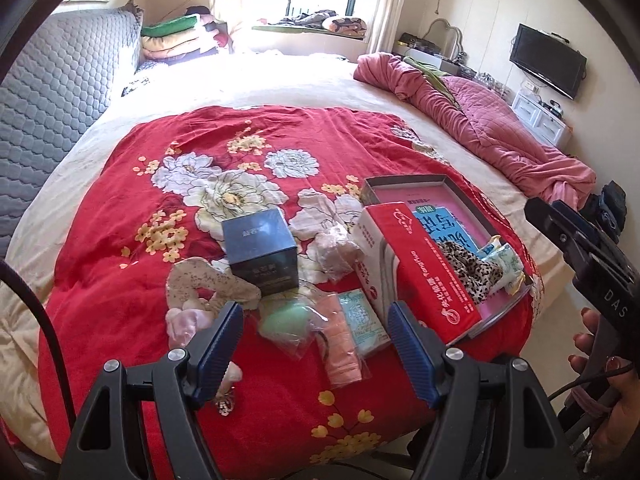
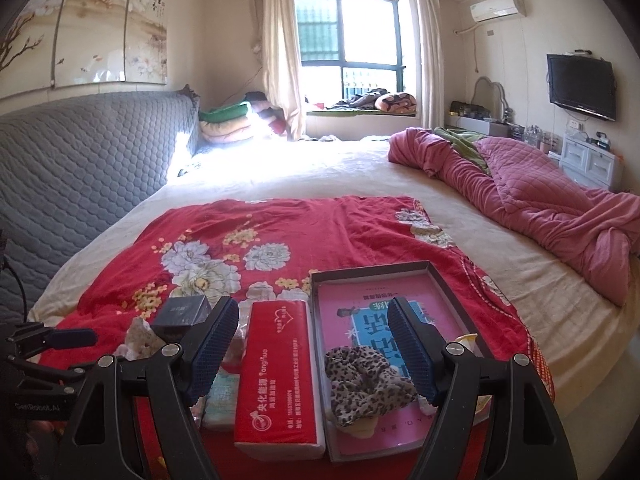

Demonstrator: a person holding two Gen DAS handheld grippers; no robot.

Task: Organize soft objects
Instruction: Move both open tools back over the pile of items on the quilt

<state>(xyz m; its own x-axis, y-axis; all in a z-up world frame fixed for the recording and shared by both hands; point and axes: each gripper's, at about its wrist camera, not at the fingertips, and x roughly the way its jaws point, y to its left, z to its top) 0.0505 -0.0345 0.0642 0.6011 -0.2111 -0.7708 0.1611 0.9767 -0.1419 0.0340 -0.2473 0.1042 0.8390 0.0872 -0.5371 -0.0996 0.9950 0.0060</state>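
On the red floral cloth (image 1: 120, 280) lie soft items: a green sponge in a clear bag (image 1: 286, 318), a folded pink cloth (image 1: 340, 340), a small teal tissue pack (image 1: 362, 316), a beige scrunchie (image 1: 204, 284) and a pink one (image 1: 184, 322). My left gripper (image 1: 316, 330) hangs open just above the sponge and pink cloth. A shallow grey box (image 2: 452, 280) holds a leopard scrunchie (image 2: 364, 384) and small packets (image 1: 502, 260). The red tissue pack (image 2: 276, 376) lies left of that box. My right gripper (image 2: 312, 344) stands open over the pack and box, holding nothing.
A dark blue cube box (image 1: 260, 250) and a crumpled clear bag (image 1: 336, 248) sit mid-cloth. A pink quilt (image 2: 540, 200) is bunched at the right of the bed; a grey padded headboard (image 2: 80, 168) is at the left. A hand (image 1: 596, 344) holds the right gripper's handle.
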